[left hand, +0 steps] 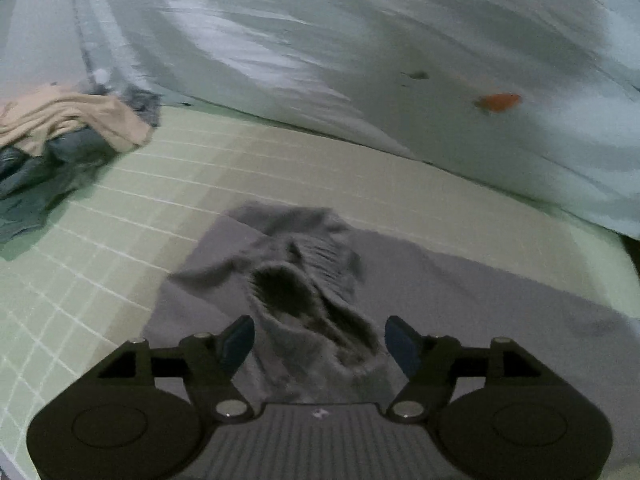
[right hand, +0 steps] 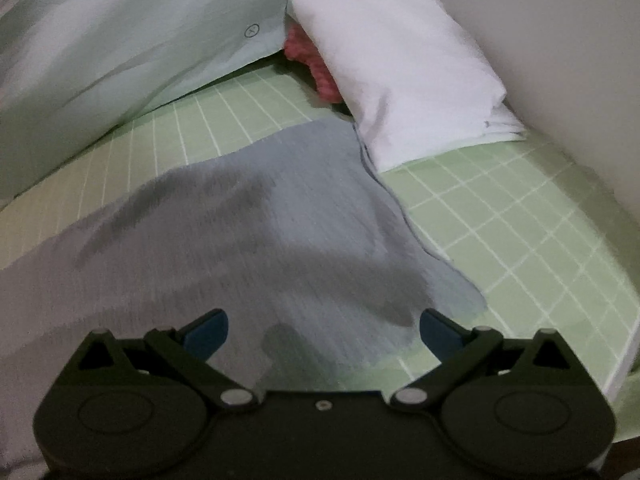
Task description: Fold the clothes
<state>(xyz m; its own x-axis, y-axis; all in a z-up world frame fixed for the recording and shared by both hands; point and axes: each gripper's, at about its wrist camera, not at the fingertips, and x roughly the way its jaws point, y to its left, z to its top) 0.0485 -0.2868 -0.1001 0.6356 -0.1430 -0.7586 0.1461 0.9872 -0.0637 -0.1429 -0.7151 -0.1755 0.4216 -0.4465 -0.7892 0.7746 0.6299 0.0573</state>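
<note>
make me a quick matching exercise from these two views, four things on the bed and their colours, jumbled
Things:
1. garment under the tongs
2. pillow
3. checked sheet
4. top piece of the clothes pile

Colours:
A. white
B. beige
C. grey
D. light green with white lines

Pairs: 1-C, 2-A, 3-D, 4-B

Both the left tongs and the right tongs are open above the grey garment.

open green sheet point(right hand: 500, 216) r of grey garment point(right hand: 256, 240); white pillow point(right hand: 400, 72) blocks far end.
</note>
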